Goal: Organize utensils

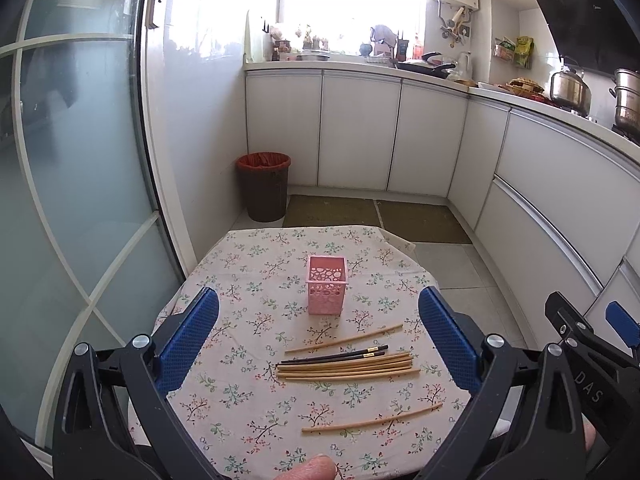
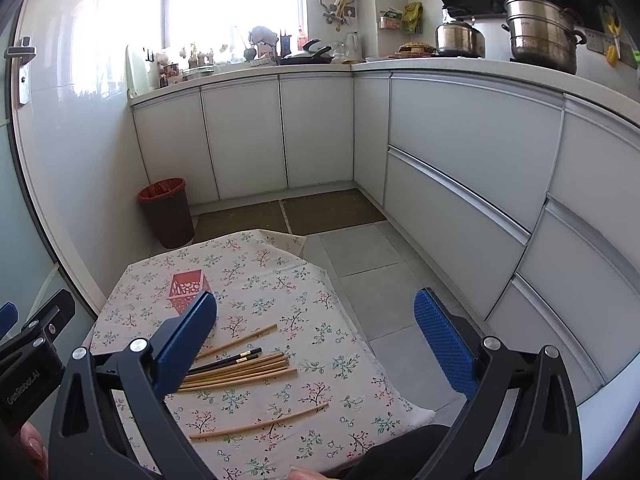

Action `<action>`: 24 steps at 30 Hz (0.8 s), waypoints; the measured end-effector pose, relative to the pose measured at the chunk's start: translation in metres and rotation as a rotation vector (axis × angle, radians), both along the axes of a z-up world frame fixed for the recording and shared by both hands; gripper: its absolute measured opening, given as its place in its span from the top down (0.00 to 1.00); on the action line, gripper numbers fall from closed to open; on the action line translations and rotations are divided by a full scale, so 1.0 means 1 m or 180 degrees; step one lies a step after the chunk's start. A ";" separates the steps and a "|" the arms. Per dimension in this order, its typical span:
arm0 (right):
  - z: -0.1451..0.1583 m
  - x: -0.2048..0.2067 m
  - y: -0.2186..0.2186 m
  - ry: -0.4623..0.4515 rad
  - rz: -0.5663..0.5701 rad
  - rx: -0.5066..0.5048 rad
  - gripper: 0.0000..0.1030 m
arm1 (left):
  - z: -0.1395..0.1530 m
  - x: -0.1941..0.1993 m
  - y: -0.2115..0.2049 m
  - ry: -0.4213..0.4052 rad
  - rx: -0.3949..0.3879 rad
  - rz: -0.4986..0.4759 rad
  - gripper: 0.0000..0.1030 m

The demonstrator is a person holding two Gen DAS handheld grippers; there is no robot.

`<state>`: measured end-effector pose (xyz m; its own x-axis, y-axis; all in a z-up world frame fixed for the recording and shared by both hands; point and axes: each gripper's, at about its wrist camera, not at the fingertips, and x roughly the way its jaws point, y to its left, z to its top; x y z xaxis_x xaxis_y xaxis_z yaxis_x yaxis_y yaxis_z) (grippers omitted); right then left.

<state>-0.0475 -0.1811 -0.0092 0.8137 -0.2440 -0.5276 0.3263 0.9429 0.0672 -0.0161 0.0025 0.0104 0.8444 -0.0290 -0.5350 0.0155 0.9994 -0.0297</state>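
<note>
A pink perforated holder (image 1: 326,289) stands upright on a floral-cloth table (image 1: 240,400); it also shows in the right wrist view (image 2: 186,289). In front of it lie several bamboo chopsticks (image 1: 348,370) in a bundle with a black pair (image 1: 336,355). One bamboo stick (image 1: 345,338) lies apart behind them, another (image 1: 372,419) nearer me. My left gripper (image 1: 320,344) is open and empty above the table's near side. My right gripper (image 2: 316,344) is open and empty, to the right, above the bundle (image 2: 240,372) and the table edge.
A brown bin with a red liner (image 1: 264,186) stands on the floor beyond the table. White cabinets (image 1: 360,132) run along the back and right. A glass door (image 1: 72,200) is on the left. Pots (image 2: 540,34) sit on the counter.
</note>
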 end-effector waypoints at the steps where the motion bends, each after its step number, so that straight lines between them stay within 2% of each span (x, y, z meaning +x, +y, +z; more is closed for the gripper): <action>1: 0.000 0.000 0.000 -0.0004 -0.0001 0.0007 0.06 | 0.000 0.000 0.000 0.0000 0.0000 -0.0001 0.07; 24: 0.002 -0.003 -0.004 -0.0002 0.0027 0.0072 0.06 | -0.001 -0.002 -0.002 0.0006 0.0033 -0.0005 0.07</action>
